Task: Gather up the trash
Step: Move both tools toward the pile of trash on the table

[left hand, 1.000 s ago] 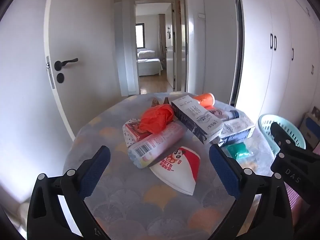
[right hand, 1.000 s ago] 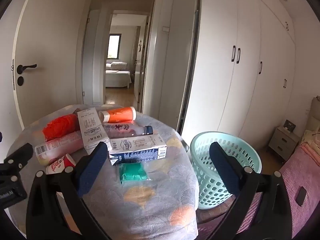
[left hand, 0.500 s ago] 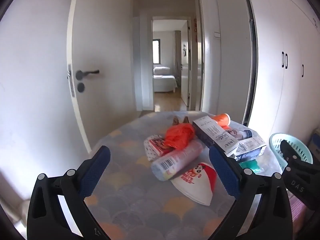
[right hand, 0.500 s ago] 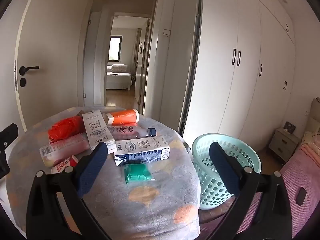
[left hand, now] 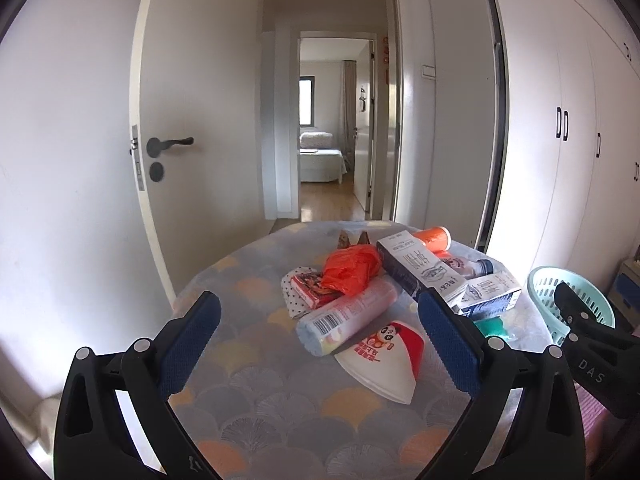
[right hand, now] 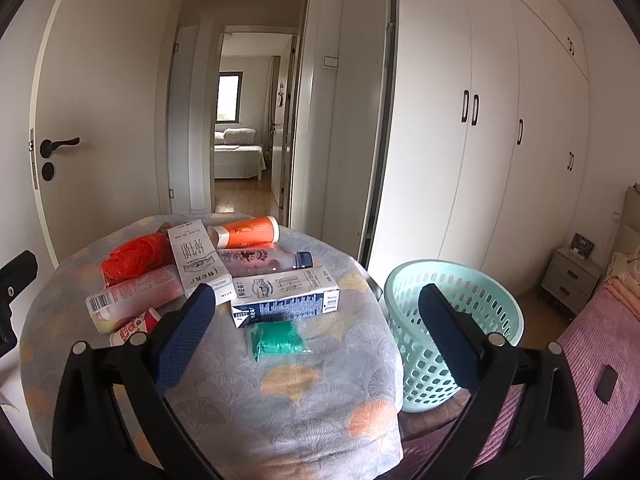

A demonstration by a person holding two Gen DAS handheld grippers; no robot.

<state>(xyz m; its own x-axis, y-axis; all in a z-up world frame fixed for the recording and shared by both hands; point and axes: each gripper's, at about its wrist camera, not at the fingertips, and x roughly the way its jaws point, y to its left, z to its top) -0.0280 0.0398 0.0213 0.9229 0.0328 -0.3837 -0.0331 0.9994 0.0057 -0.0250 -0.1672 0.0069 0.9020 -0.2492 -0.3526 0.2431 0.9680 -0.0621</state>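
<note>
Soft daylight fills both sharp fisheye views, brightest at the far window (right hand: 229, 97); door frames bow outward, corners go black, shadows stay faint

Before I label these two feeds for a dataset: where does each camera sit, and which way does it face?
Left wrist: on the left gripper, jaws open, facing the table, the orange bag and the doorway; the right gripper shows at right.
Right wrist: on the right gripper, jaws open, facing the green packet and basket; the left gripper shows at left.
Shared: table, orange bag, basket.
</note>
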